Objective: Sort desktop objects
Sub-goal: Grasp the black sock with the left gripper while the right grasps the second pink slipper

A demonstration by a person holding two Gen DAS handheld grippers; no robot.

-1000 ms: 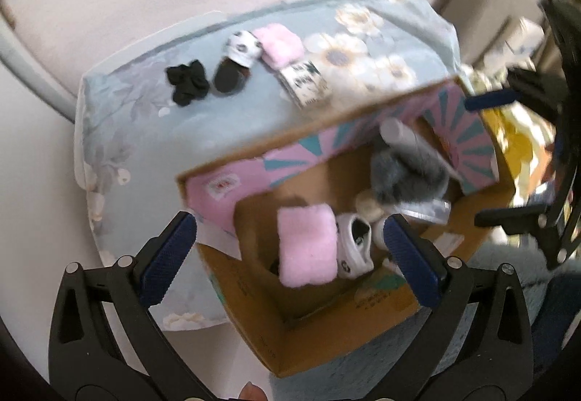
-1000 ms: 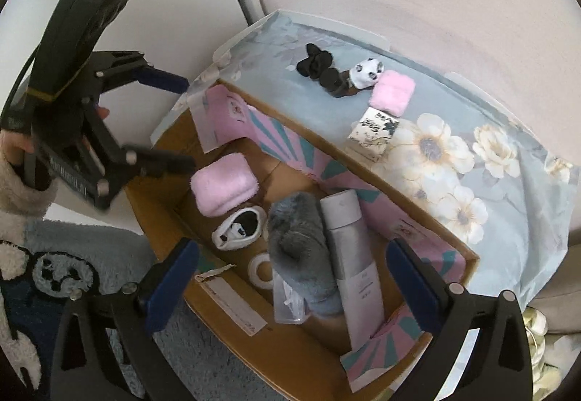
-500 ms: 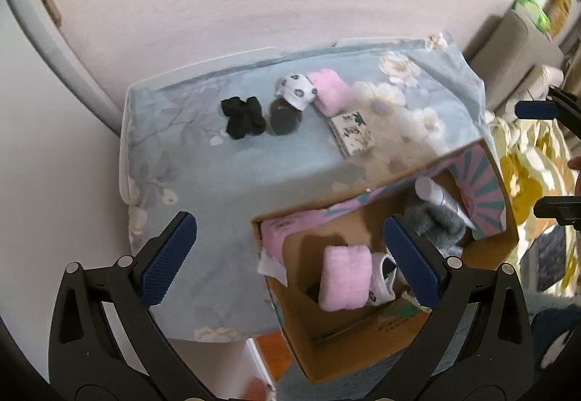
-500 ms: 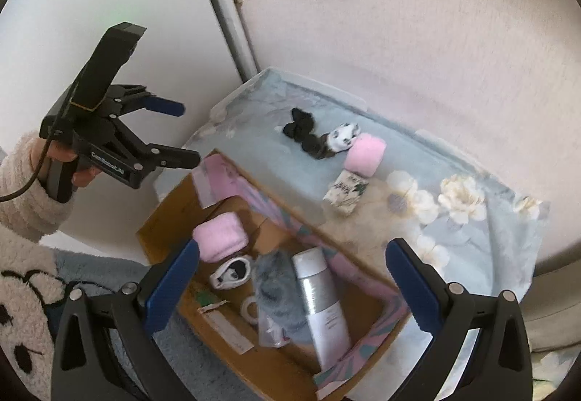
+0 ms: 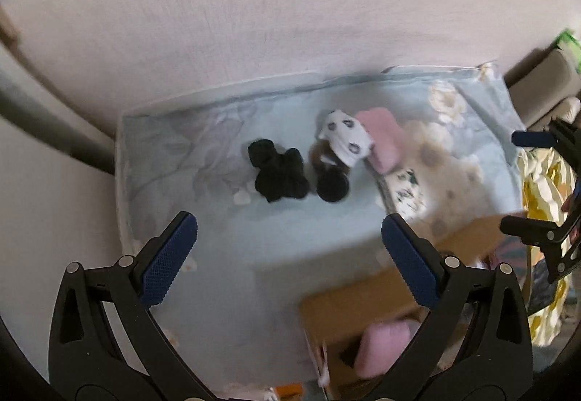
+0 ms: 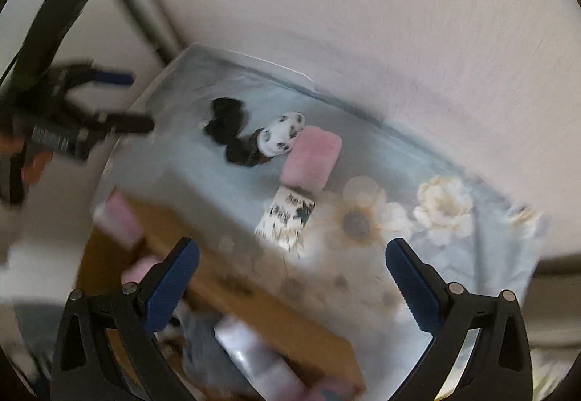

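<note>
On the floral-clothed table (image 5: pixel 203 219) (image 6: pixel 454 255) lie a black scrunchie (image 5: pixel 277 172) (image 6: pixel 225 117), a panda-print sock (image 5: pixel 345 137) (image 6: pixel 281 134) with a dark piece (image 5: pixel 332 185) beside it, a pink fuzzy roll (image 5: pixel 381 139) (image 6: pixel 312 161) and a small floral packet (image 5: pixel 405 190) (image 6: pixel 287 215). My left gripper (image 5: pixel 288 257) hangs open above the table's near side. My right gripper (image 6: pixel 292 275) is open above the box edge, near the packet. Both hold nothing.
A cardboard box (image 5: pixel 363 299) (image 6: pixel 254 295) sits below the table's near edge; it holds a pink roll (image 5: pixel 383 346), a grey fuzzy item and a silver bottle (image 6: pixel 254 357). A pale wall (image 5: pixel 254 19) backs the table. A person's hand (image 6: pixel 32 165) holds the left gripper.
Both grippers have swung away from the box toward the tabletop, staying open. The table objects now look larger and nearer; the box has slid to the lower edge of both views.
</note>
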